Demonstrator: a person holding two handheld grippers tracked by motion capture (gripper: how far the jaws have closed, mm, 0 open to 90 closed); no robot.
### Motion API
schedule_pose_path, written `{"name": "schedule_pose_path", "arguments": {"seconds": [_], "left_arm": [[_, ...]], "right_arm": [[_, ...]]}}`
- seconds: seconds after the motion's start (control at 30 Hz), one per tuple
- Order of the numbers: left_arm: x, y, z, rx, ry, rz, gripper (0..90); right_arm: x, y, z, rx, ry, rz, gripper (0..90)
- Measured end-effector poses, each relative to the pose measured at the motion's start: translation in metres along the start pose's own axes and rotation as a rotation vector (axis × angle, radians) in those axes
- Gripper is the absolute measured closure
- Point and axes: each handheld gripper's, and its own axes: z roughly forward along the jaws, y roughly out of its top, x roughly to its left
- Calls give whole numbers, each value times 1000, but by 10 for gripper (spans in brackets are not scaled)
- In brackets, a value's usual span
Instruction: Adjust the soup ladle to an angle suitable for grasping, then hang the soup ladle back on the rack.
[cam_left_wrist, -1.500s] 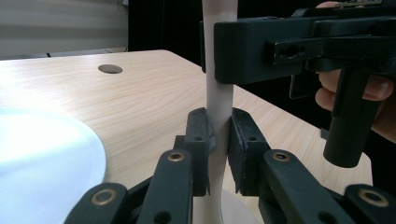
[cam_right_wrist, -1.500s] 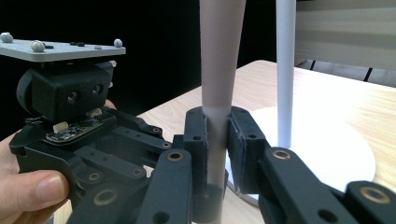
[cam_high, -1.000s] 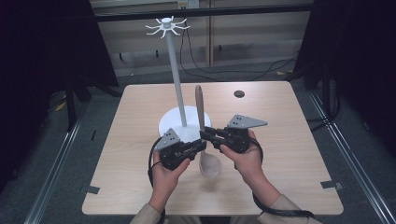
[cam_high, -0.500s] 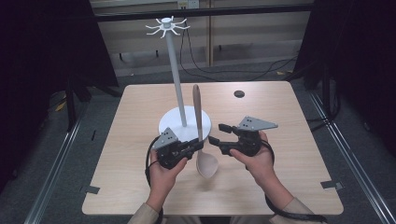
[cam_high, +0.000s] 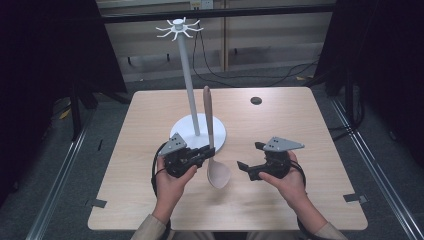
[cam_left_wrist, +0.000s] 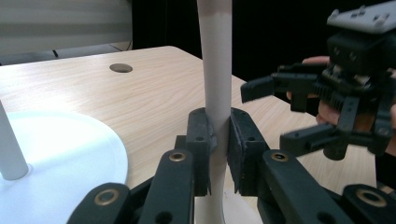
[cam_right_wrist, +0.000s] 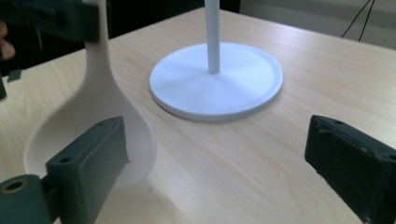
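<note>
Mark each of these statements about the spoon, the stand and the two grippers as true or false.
1. The left gripper is shut on the spoon handle. True.
2. The right gripper grips the spoon bowl. False: its fingers stand wide apart with nothing between them, having just opened.
3. The spoon hangs from the stand. False: it is held upright, bowl down, beside the stand's base.
4. The stand's round white base sits on the table. True.
</note>
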Motion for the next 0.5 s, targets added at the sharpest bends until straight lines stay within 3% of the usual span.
{"name": "schedule_pose_path", "arguments": {"seconds": [0.2, 0.5], "left_arm": [[-1, 10, -1, 5, -18, 12, 799], [1, 30, -5, -1, -21, 21, 799]], "right_arm": [[-2, -15, -2, 46, -17, -21, 24], [-2, -22, -6, 81, -30, -53, 24]]}}
